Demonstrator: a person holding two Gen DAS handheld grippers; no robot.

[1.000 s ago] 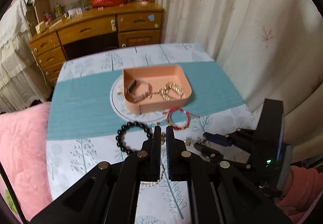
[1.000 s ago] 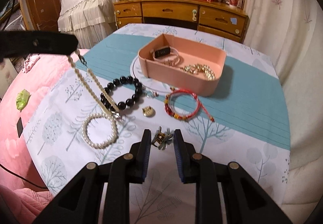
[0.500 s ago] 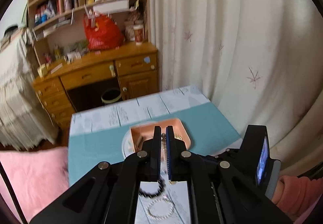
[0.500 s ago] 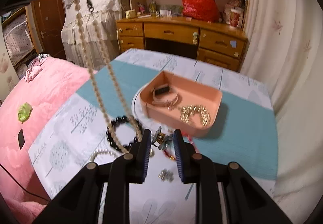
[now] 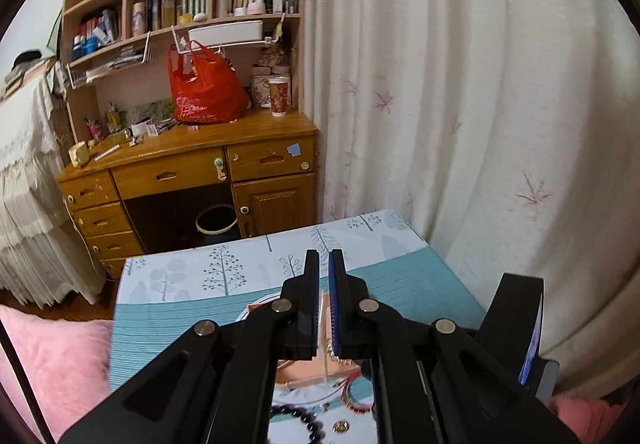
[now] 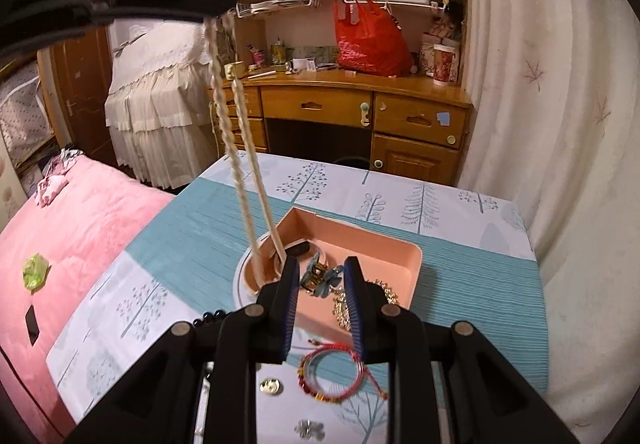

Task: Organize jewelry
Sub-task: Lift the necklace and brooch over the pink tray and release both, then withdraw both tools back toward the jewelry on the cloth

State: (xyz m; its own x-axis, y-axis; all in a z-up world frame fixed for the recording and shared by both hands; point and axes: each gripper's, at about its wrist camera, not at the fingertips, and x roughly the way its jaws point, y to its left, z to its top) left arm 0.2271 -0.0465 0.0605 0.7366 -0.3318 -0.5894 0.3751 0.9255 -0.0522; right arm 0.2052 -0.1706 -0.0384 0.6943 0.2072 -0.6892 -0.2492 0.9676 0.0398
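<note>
The left gripper (image 6: 218, 14), jaws pressed together, pinched a long cream beaded necklace (image 6: 240, 172) whose loop hung down into the pink rectangular plastic tray (image 6: 408, 268). The right gripper (image 6: 322, 278) pinched a small teal-and-bronze hair claw (image 6: 320, 278) over the same tray. Doing it well likely meant lowering the necklace until it pooled inside before letting go, then dropping the claw beside it.

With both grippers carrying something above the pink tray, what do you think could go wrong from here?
1. The long pearl necklace hangs from the left gripper, its lower end already at the pink tray wall; it could drape over the rim rather than settle inside.
2. The right gripper pinches a small hair claw by its edges; it might twist loose.
3. The swinging strand could snag that claw.
</note>
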